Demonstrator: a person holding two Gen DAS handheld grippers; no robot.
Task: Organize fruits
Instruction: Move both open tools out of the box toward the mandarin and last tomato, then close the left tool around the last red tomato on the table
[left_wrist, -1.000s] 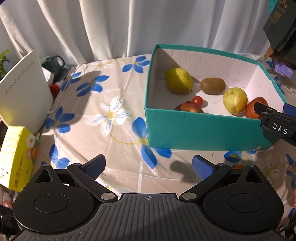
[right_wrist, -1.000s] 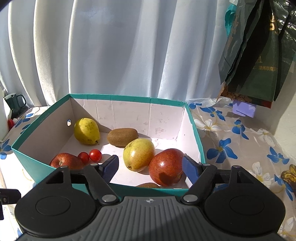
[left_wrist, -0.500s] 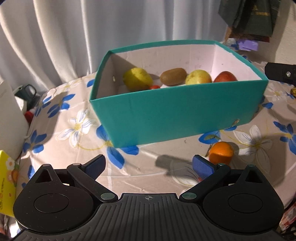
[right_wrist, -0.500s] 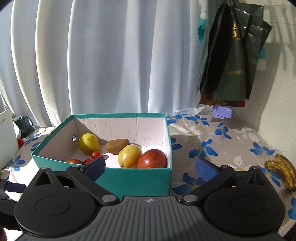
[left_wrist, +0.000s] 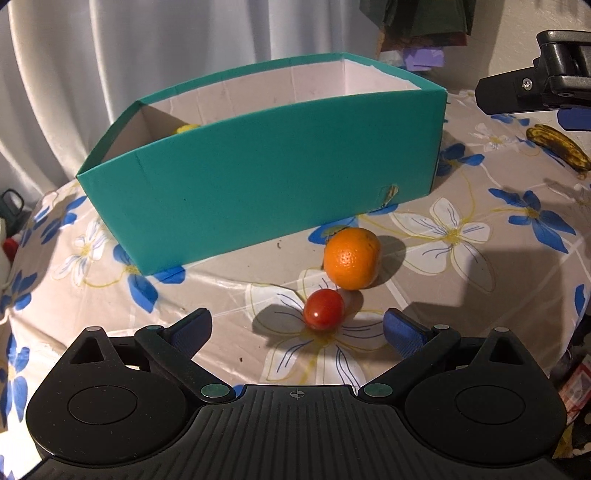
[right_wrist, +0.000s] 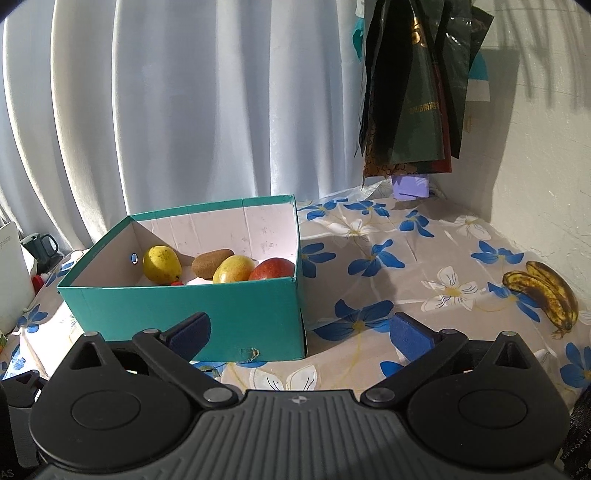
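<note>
A teal box (left_wrist: 258, 177) stands on the flowered tablecloth; it also shows in the right wrist view (right_wrist: 184, 314). Inside it lie a yellow pear (right_wrist: 160, 264), a kiwi (right_wrist: 210, 262), a second pear (right_wrist: 234, 268) and a red apple (right_wrist: 272, 268). An orange (left_wrist: 352, 257) and a cherry tomato (left_wrist: 324, 309) lie on the cloth in front of the box. My left gripper (left_wrist: 297, 328) is open, the tomato just ahead between its fingers, untouched. My right gripper (right_wrist: 301, 330) is open and empty, back from the box. Bananas (right_wrist: 546, 291) lie to the right.
White curtains hang behind the table. Dark bags (right_wrist: 417, 85) hang on the wall at the back right, above a purple item (right_wrist: 410, 184). A dark mug (right_wrist: 38, 245) and a white device (right_wrist: 11, 273) stand at the left edge. The right gripper's body (left_wrist: 535, 88) shows in the left view.
My left gripper has swung right and down to the front of the box, bringing the orange and tomato close. My right gripper has pulled back and up from the box.
</note>
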